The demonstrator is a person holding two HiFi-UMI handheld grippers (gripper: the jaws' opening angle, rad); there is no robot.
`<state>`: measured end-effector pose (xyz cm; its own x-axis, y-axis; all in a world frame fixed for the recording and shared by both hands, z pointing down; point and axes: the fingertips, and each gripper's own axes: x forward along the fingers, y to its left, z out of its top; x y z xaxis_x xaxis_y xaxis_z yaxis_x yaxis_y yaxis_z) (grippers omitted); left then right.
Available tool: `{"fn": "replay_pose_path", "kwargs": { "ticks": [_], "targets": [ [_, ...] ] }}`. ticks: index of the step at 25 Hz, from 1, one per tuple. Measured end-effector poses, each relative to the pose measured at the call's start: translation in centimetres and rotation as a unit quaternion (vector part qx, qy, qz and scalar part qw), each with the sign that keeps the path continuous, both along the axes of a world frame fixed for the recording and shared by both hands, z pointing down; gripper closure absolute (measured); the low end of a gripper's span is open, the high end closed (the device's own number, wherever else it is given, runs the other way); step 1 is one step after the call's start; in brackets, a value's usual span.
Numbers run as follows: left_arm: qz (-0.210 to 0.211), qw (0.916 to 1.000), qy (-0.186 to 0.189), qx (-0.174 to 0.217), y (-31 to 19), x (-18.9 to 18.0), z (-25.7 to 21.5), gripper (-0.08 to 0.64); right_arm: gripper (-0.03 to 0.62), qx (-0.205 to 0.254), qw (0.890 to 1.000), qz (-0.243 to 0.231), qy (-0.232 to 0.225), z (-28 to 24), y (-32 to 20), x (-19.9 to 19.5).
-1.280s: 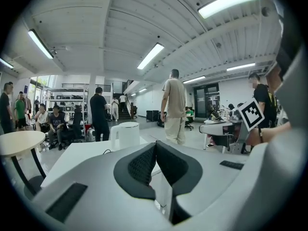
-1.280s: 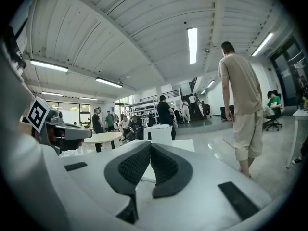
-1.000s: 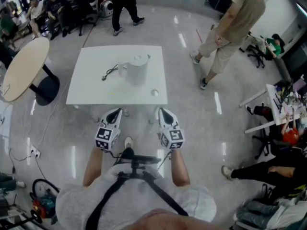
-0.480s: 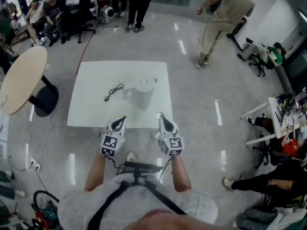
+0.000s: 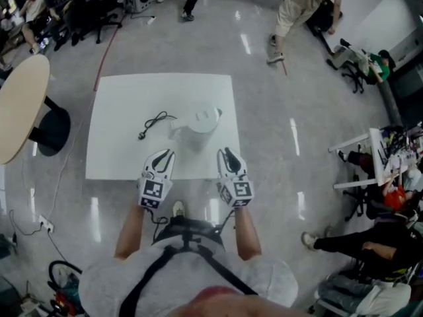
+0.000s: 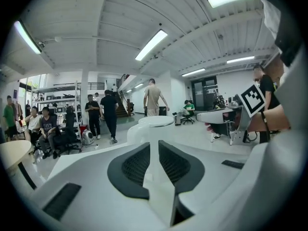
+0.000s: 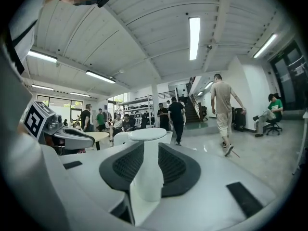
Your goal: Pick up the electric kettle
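The white electric kettle (image 5: 201, 123) stands upright on the white table (image 5: 119, 98), a little right of its middle. Its black cord (image 5: 155, 124) lies to the left of it. My left gripper (image 5: 165, 156) and right gripper (image 5: 228, 154) hover side by side over the table's near edge, short of the kettle. In the left gripper view the left gripper (image 6: 156, 146) has a narrow gap and its jaws are opening, with the kettle (image 6: 154, 123) beyond them. In the right gripper view the right gripper (image 7: 147, 150) is opening wider, and the kettle (image 7: 147, 134) shows ahead of the gap, untouched.
A round beige table (image 5: 16, 107) stands to the left. A person in tan clothes (image 5: 304, 5) walks at the far right. Desks, chairs and a seated person (image 5: 370, 243) crowd the right side. More people sit at the far left (image 5: 26, 18).
Both grippers have moved forward, from short of the table to over its near edge, closer to the kettle. The people at the back have walked farther off.
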<state>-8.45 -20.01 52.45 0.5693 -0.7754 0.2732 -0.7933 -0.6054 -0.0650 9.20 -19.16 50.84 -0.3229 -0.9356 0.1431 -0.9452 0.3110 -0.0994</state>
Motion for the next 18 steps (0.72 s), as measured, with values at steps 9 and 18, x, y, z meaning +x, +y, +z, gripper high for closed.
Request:
{"fn": "replay_pose_path", "kwargs": {
  "ticks": [9, 18],
  "targets": [
    [-0.084, 0.9963, -0.011, -0.017, -3.1, -0.5, 3.6, 0.368, 0.369, -0.034, 0.999, -0.01, 0.01, 3.8, -0.9, 0.1],
    [-0.14, 0.9896, -0.029, -0.009, -5.2, -1.3, 5.2, 0.368, 0.297, -0.016, 0.999, -0.052, -0.002, 6.0, -1.7, -1.3]
  ]
}}
